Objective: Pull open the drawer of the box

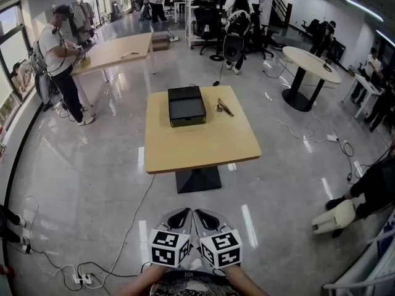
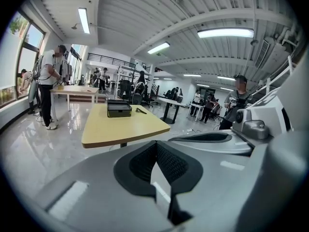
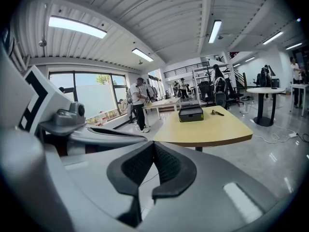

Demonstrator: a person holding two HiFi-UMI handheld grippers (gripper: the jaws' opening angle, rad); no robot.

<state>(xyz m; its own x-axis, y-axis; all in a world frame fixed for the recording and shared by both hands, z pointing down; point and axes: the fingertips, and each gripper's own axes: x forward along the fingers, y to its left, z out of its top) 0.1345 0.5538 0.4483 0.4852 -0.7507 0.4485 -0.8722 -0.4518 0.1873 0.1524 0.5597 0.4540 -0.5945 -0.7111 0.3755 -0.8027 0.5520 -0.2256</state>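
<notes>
A black box [image 1: 186, 105] with its drawer front toward me sits on the far half of a square wooden table [image 1: 203, 147]. The box also shows small and far off in the left gripper view [image 2: 119, 108] and the right gripper view [image 3: 190, 113]. Both grippers hang low in front of my body, well short of the table, side by side. The left gripper [image 1: 183, 213] [image 2: 155, 145] is shut with nothing between its pads. The right gripper [image 1: 202, 214] [image 3: 153, 146] is shut and empty as well.
A small metal object [image 1: 223, 108] lies on the table to the right of the box. Cables [image 1: 133, 227] and a power strip [image 1: 83, 279] trail over the glossy floor. A person [image 1: 62, 60] stands at a long table far left; a round table [image 1: 311, 66] stands far right.
</notes>
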